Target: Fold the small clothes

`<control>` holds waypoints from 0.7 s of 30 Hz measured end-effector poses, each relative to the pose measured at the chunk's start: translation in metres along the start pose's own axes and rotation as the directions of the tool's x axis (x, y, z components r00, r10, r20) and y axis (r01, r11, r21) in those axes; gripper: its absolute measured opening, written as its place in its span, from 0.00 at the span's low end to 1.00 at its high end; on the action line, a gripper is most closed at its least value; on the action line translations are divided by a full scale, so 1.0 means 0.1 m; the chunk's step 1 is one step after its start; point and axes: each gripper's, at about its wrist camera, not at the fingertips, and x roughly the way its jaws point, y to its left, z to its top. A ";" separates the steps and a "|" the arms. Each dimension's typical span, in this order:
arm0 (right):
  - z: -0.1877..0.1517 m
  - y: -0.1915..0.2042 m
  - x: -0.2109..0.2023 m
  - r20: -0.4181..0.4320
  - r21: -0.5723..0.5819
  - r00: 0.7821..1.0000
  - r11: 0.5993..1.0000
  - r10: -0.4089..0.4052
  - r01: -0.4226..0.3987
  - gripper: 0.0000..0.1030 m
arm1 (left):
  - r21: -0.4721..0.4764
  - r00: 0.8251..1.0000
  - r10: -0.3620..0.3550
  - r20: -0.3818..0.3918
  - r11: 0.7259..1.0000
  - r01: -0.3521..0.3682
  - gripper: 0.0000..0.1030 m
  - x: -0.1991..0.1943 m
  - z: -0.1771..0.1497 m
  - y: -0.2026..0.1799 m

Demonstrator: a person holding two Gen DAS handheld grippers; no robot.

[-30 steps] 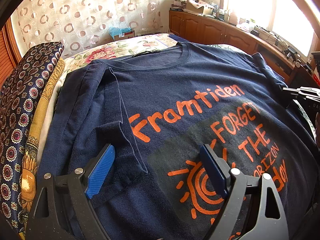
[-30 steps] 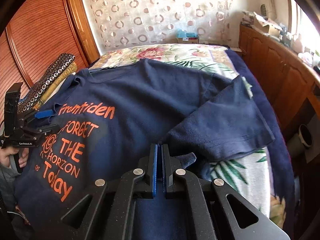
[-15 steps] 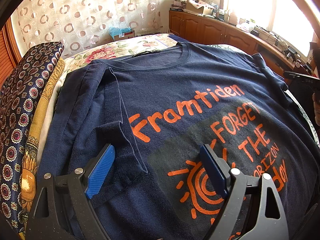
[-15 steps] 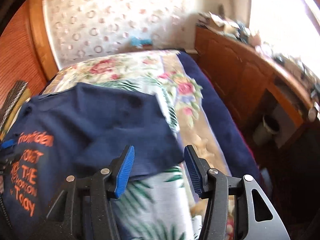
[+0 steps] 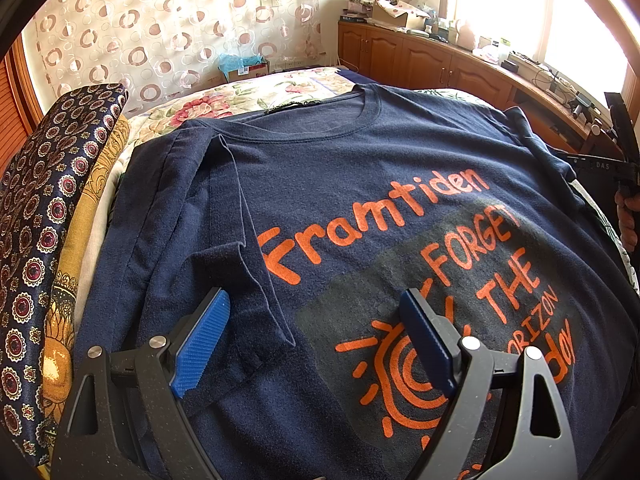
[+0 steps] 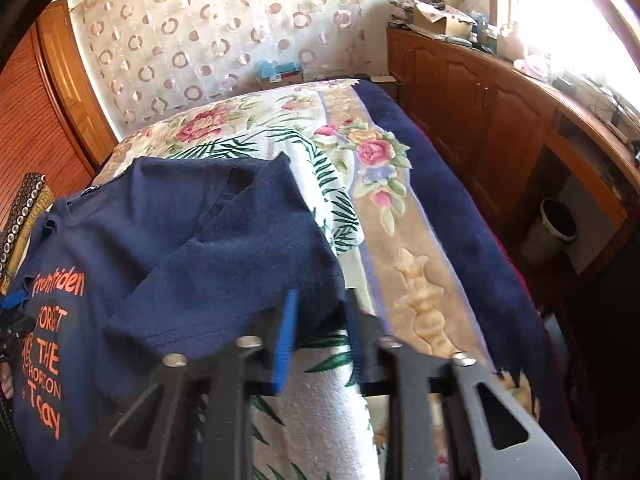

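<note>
1 T-shirt [image 5: 360, 180] | left gripper [image 5: 314, 300] wide | right gripper [image 6: 322, 300] just closing (sleeve [image 6: 240, 260] between)

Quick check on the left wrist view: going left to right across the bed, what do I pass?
Patterned navy fabric → mustard-yellow fabric → folded-in sleeve of the navy T-shirt → orange "Framtiden" print → right tongs at the frame edge.

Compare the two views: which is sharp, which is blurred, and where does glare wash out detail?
Left wrist view: sharp, shirt print crisp; window blown out top right. Right wrist view: right tool smeared by motion; window glare bleaches the upper right.
</note>
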 end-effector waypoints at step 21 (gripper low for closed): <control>0.66 1.49 0.03 0.067 -0.326 0.943 0.900 0.327 -0.289 0.04 | 0.000 1.000 0.000 0.000 1.000 0.000 0.85 0.01 0.01 -0.01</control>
